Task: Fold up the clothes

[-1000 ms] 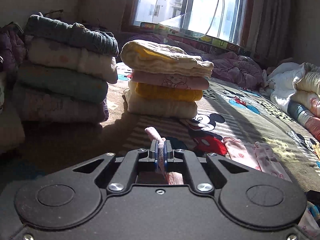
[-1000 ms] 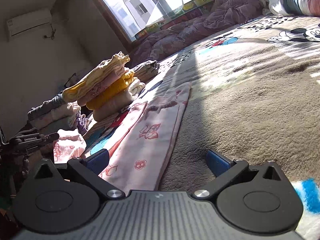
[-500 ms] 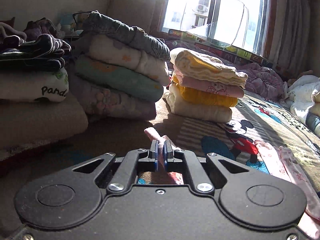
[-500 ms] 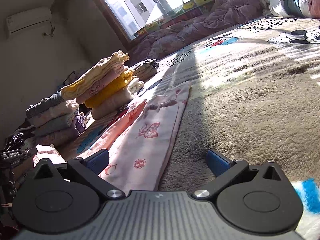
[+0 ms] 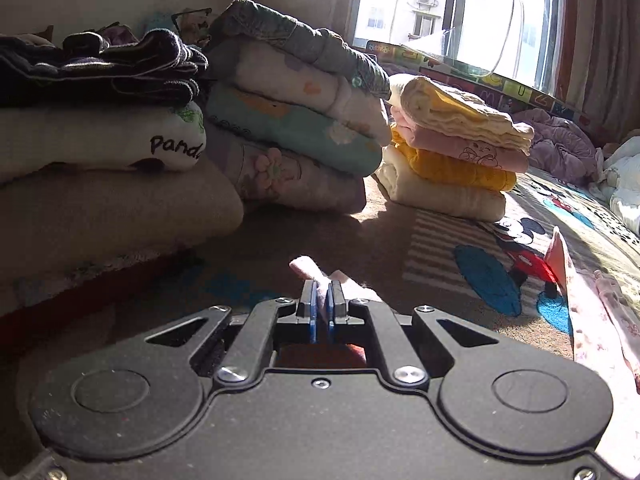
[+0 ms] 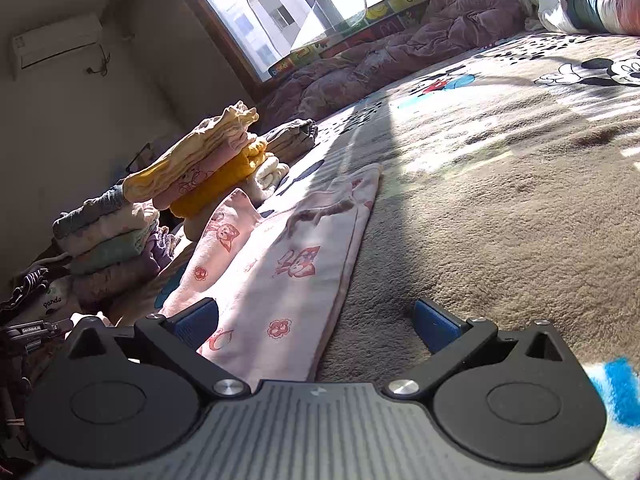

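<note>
A pink garment with red flower and fox prints (image 6: 288, 264) lies stretched out on the cartoon-print blanket (image 6: 500, 200). My left gripper (image 5: 320, 304) is shut on a pinched end of this pink garment (image 5: 308, 270), held low over the blanket; the rest of the cloth trails along the right edge of that view (image 5: 588, 320). My right gripper (image 6: 316, 320) is open, its blue pads either side of the garment's near edge, holding nothing. The left gripper shows small at the far left of the right wrist view (image 6: 36, 330).
Stacks of folded clothes stand beyond: a yellow, pink and cream stack (image 5: 456, 160), a taller pastel stack with grey on top (image 5: 292, 120), and a dark striped item on a "panda" cushion (image 5: 100, 136). A crumpled purple quilt (image 6: 400, 56) lies under the window.
My left gripper has swung further left with the pink cloth, bringing the panda cushion stack into view. In the right wrist view, part of the garment now rises in a fold. The right gripper has stayed put.
</note>
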{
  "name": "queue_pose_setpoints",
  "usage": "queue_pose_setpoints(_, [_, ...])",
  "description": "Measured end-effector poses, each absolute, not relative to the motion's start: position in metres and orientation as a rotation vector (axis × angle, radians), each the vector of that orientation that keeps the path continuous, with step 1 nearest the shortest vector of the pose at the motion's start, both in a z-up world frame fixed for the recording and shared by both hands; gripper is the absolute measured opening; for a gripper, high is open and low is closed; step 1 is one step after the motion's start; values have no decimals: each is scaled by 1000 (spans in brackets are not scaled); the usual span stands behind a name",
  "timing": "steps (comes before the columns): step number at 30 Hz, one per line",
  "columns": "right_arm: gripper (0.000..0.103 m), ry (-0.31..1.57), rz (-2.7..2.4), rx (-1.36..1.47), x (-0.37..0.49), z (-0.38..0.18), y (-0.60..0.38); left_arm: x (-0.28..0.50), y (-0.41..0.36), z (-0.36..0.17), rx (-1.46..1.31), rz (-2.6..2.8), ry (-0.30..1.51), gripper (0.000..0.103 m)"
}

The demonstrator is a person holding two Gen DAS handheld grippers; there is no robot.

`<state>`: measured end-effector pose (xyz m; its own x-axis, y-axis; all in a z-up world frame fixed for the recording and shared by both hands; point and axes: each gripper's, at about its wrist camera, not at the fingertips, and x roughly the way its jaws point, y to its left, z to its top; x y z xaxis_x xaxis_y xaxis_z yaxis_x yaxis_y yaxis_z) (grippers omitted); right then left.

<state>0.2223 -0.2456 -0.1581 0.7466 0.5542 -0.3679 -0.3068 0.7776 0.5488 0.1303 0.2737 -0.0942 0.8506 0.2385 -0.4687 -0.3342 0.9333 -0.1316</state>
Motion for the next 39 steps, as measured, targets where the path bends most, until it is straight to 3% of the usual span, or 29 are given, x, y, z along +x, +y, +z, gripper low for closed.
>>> queue_pose_setpoints(7, [103, 546, 492, 483, 222, -158, -246, 137, 277, -112, -190, 363, 588, 6])
queue_pose_setpoints(10, [103, 546, 492, 484, 222, -158, -246, 137, 283, -116, -196, 453, 613, 43])
queue_pose_setpoints(13, [103, 546, 493, 485, 222, -158, -247, 133, 284, -108, -193, 513, 564, 36])
queue_pose_setpoints(20, [103, 546, 493, 486, 223, -157, -245, 148, 265, -104, -226, 342, 519, 36])
queue_pose_setpoints(21, [103, 546, 492, 485, 222, -158, -245, 153, 264, -107, -222, 339, 536, 37])
queue_pose_setpoints(22, [103, 546, 492, 484, 222, -157, -245, 159, 265, -110, -216, 362, 569, 46])
queue_pose_setpoints(23, [103, 546, 491, 483, 222, -157, -245, 165, 265, -114, -211, 385, 601, 46])
queue_pose_setpoints(24, [103, 546, 491, 483, 222, -157, -245, 170, 266, -117, -205, 408, 634, 45])
queue_pose_setpoints(26, [103, 546, 491, 481, 222, -157, -245, 174, 265, -114, -209, 450, 646, 31])
queue_pose_setpoints(29, [103, 544, 492, 484, 222, -157, -246, 170, 261, -105, -253, 394, 570, 31])
queue_pose_setpoints(39, [103, 542, 493, 485, 222, -157, -247, 180, 260, -101, -347, 377, 569, 26])
